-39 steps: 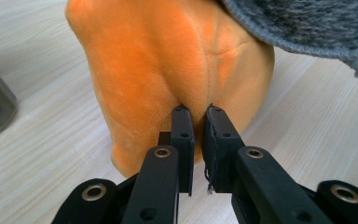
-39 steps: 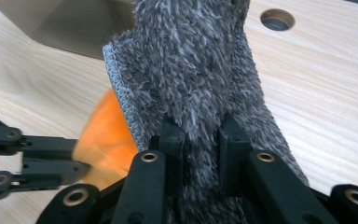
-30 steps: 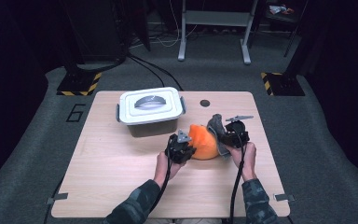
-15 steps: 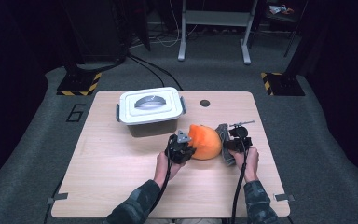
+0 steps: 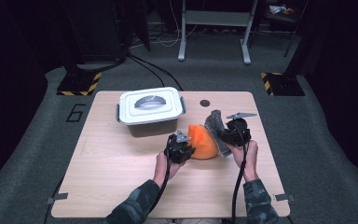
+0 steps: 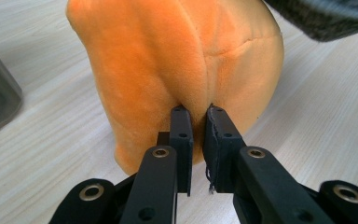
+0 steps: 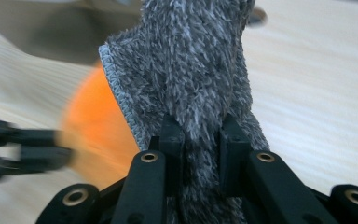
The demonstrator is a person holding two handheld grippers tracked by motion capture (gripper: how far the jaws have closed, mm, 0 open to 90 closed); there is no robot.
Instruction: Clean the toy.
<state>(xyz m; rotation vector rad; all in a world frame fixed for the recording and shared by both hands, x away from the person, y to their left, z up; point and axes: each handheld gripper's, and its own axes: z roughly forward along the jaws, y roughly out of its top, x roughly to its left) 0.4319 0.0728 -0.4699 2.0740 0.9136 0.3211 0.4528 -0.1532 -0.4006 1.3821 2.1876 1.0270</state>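
High view is showing the table [image 5: 121, 186] with both hands working near its middle-right; the left gripper [image 5: 181, 148] is pressing against the left side of the orange plush cloth [image 5: 202, 142], while the right gripper [image 5: 233, 135] is gripping the grey fuzzy cloth [image 5: 214, 123], which is draping over the orange one's right side; a lidded white box [image 5: 151, 109] is sitting just behind them. Left gripper view is showing the jaws closed narrowly, pinching a fold of the orange plush cloth [image 6: 182, 56] standing bunched on the wood; right gripper view is showing the jaws clamping the grey fuzzy cloth [image 7: 196, 70], which is rising upright between them.
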